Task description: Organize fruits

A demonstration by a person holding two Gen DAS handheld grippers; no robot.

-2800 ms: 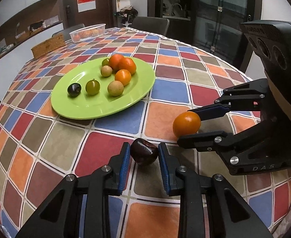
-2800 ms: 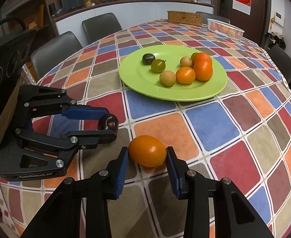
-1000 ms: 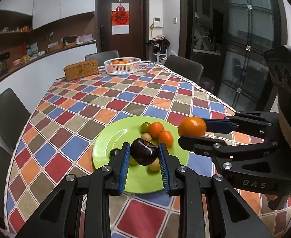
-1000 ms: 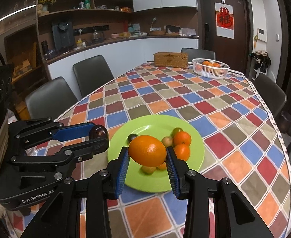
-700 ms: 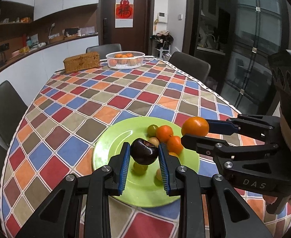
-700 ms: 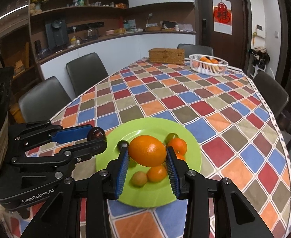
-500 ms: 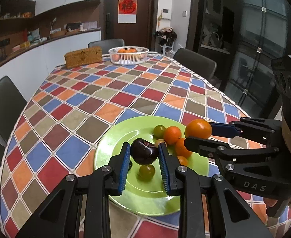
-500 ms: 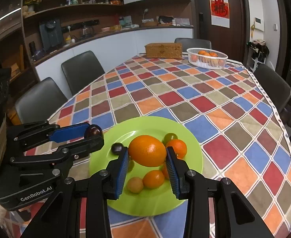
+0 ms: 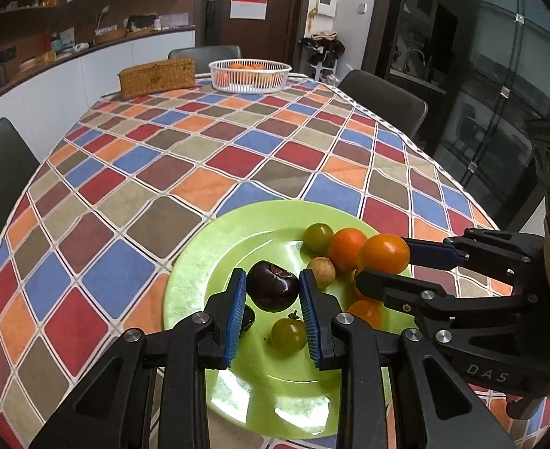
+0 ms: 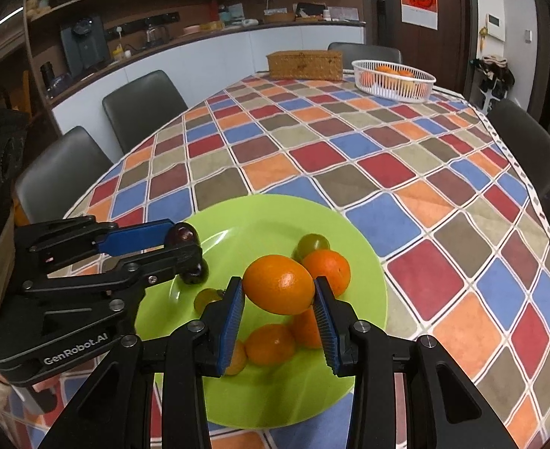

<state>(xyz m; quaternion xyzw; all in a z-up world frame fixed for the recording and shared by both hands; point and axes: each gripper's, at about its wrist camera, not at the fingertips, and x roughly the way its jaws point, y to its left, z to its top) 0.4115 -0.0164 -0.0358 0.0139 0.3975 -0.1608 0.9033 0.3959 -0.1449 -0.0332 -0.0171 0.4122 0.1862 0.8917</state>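
Plum [image 9: 273, 290] clamped between left gripper [image 9: 273, 312] fingers; orange [image 10: 279, 290] clamped between right gripper [image 10: 279, 323] fingers.

The surface [image 9: 207, 157] has colorful squares. A green plate [image 9: 237, 232] sits low in the frame; a white basket [image 9: 250, 75] and a brown box [image 9: 157, 76] sit up top.

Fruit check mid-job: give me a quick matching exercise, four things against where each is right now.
Things:
1. dark plum
2. large orange
3. white basket
4. green tomato

Places:
A. far end of the table
B. lying on the green plate
C. in the left gripper
D. in the right gripper

Pairs: 1-C, 2-D, 3-A, 4-B
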